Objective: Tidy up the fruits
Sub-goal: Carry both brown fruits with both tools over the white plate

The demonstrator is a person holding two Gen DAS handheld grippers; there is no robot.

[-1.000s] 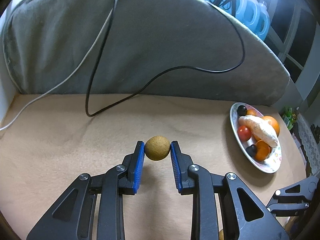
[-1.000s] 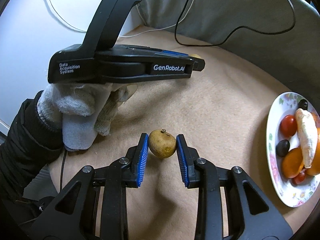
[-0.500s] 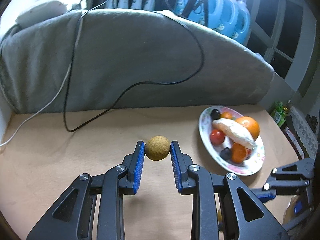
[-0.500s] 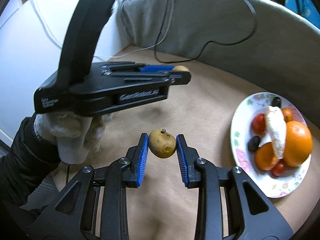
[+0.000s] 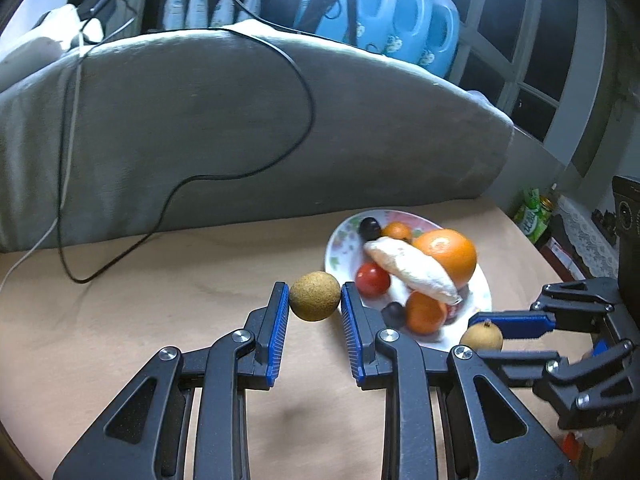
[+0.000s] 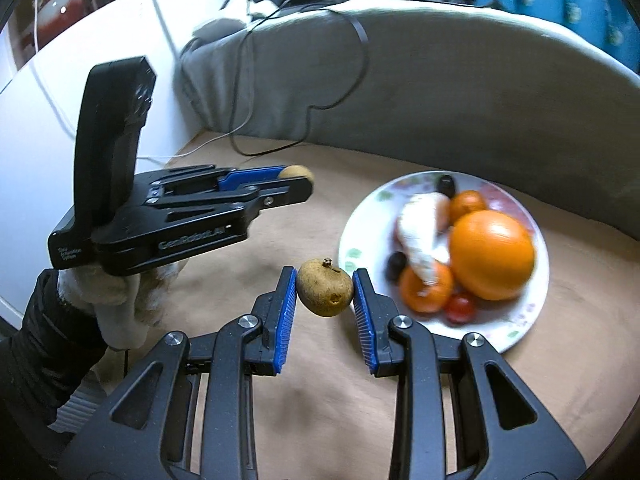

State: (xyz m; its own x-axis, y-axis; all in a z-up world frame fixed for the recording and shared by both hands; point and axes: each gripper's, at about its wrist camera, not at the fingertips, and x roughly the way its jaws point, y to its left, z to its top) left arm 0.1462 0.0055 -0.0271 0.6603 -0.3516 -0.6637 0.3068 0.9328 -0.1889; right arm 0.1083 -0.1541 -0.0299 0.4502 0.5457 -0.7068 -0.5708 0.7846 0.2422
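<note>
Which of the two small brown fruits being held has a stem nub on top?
The one in the right tool: this stemmed fruit shows a dark nub; the left tool's round fruit shows none.

A plate (image 5: 408,216) is set on the table (image 5: 160,280), to the right, in front of a cushioned backrest (image 5: 240,120) over which a cable (image 5: 304,92) is draped. In the plate an orange (image 5: 446,251), a tomato (image 5: 373,279) and smaller fruits are piled, with a long peeled piece (image 5: 412,268) laid across them. One round fruit (image 5: 315,296) is held between the left gripper (image 5: 315,300) pads, just left of the plate. A second fruit (image 6: 325,293) is gripped in the right gripper (image 6: 325,296), at the plate's near edge. Bottles (image 5: 404,20) are ranged behind the backrest.
</note>
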